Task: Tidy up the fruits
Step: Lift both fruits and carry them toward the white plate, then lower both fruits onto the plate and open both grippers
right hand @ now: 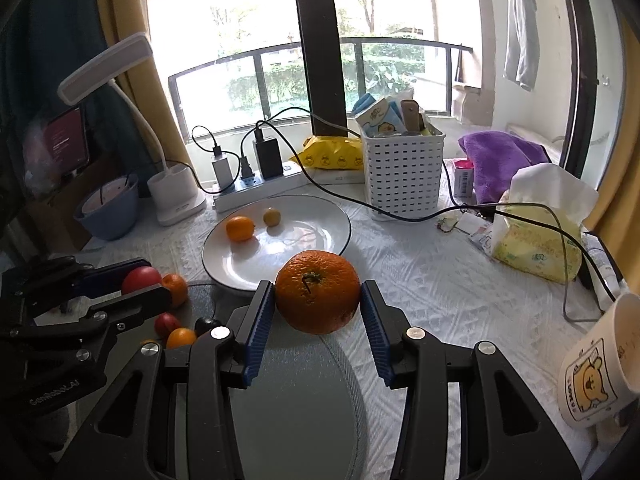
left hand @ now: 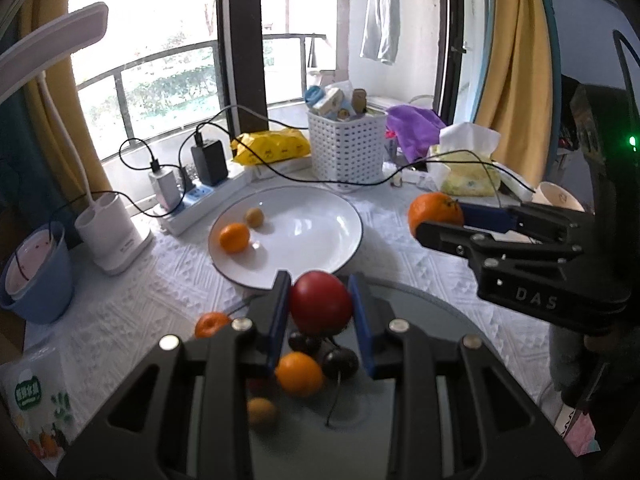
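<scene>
1. Left wrist view: left gripper (left hand: 320,304) clamped on a red fruit (left hand: 320,307), lifted above a dark round mat (left hand: 432,320). Under it, still waiting: an orange kumquat (left hand: 298,374), two dark cherries (left hand: 340,362), a brownish small fruit (left hand: 262,414), and a small tangerine (left hand: 211,323) at the mat's edge. Beyond, a white plate (left hand: 320,232) already carrying a small orange fruit (left hand: 234,237) and a yellowish one (left hand: 254,216). Off to the right, right gripper (left hand: 440,220) grasping a large orange (left hand: 434,211), with "DAS" legible on its body. Green Chinese print on a tissue box (left hand: 34,400) at lower left, too blurred to read.

2. Right wrist view: right gripper (right hand: 318,300) closed around the large orange (right hand: 318,291), held just short of the plate (right hand: 316,220). At left, left gripper (right hand: 136,284) holding the red fruit (right hand: 141,279); "GenRobot.AI" printed on its housing. A cartoon bear mug (right hand: 596,368) at right, its lettering unreadable.

3. Progress, judged: early to middle; two fruits plated, two in transit, roughly six left on the mat.
</scene>
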Motion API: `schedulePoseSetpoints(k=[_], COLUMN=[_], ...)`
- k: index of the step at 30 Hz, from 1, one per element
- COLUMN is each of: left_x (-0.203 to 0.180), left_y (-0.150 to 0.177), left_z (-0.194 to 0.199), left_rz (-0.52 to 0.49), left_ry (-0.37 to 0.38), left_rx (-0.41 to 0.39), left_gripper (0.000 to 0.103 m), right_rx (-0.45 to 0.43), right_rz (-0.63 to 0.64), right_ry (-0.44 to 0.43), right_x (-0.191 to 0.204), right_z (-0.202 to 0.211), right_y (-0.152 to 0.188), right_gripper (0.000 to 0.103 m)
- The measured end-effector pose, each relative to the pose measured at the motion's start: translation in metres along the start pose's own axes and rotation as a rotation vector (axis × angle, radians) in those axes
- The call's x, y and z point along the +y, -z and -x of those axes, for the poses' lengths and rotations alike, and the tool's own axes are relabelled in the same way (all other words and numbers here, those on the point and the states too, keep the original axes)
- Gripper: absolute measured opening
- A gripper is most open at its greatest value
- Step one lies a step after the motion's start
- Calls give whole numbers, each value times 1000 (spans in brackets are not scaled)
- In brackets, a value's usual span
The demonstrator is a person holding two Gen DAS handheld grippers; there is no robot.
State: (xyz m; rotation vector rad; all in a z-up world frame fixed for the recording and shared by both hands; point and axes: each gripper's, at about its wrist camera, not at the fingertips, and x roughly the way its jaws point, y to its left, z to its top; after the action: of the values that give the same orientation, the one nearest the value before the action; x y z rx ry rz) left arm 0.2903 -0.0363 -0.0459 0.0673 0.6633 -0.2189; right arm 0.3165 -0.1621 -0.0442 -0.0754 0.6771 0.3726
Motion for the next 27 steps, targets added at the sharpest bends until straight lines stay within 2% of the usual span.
schedulePoseSetpoints(k=[10, 21, 27], left_x=[14, 53, 66], left_y=[-12, -21, -24], left_z=[-32, -77, -87], left_rz=[12, 104, 131], left_ry=[20, 40, 39], left_rx=[11, 69, 90], left_gripper=[31, 31, 32], right_rx=[33, 86, 102], right_rz=[-1, 6, -9], right_ry=[-1, -12, -28], right_x=[-5, -1, 3], right_z=[-29, -71, -89], right_y=[-14, -24, -30], right_gripper=[47, 47, 47])
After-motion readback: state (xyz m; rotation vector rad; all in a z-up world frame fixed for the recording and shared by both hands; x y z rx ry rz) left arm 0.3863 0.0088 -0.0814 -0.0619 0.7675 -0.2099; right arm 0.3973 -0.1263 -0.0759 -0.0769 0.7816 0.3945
